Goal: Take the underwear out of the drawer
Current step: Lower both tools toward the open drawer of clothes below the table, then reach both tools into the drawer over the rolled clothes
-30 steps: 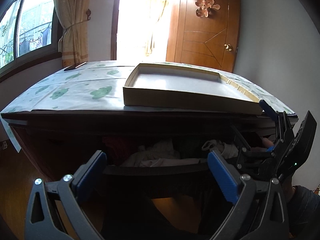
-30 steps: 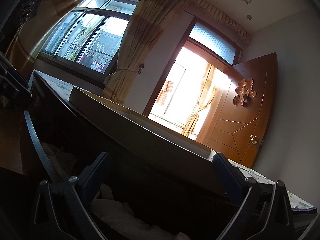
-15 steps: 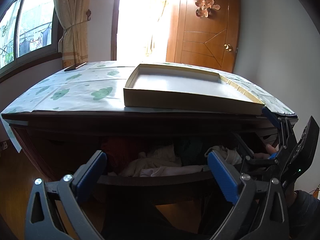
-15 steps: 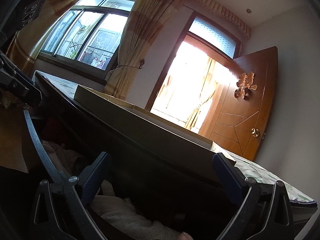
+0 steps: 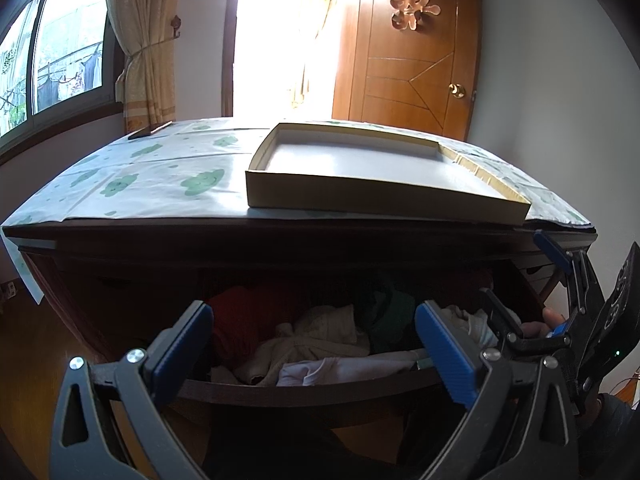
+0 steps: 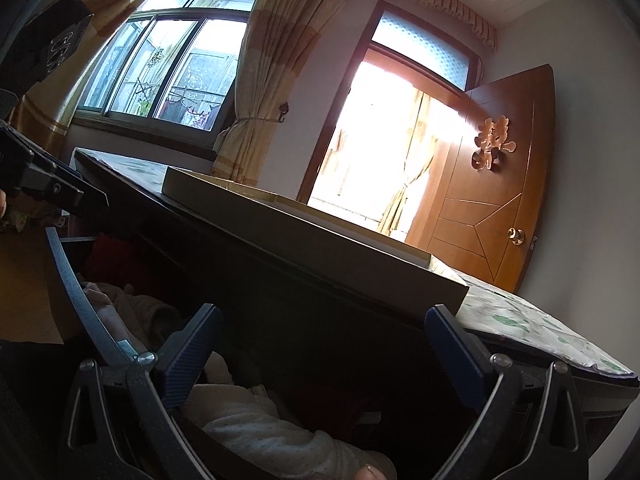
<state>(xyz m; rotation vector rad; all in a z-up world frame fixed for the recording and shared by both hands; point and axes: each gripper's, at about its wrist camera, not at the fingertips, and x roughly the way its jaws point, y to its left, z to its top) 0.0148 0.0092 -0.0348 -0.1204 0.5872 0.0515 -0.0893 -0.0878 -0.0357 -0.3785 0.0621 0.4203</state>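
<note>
Below the desk (image 5: 120,184) edge the open drawer (image 5: 312,390) holds the underwear (image 5: 320,340), just ahead of and beneath my gaping, empty left claw (image 5: 314,354), while my right claw (image 6: 320,354), equally agape, hangs at its right end.

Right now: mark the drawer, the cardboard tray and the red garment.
drawer (image 5: 304,390): left wrist view, dark front edge.
cardboard tray (image 5: 376,200): left wrist view, near side wall.
red garment (image 5: 248,320): left wrist view, middle of the visible cloth, left in the drawer.

Ahead of the spread blue-padded fingers (image 5: 444,354) lies the open dark wooden drawer (image 5: 304,390) — crumpled pale and red clothes (image 5: 320,340) inside — under the dresser top, where the shallow cardboard box lid (image 5: 372,188) sits beyond.
</note>
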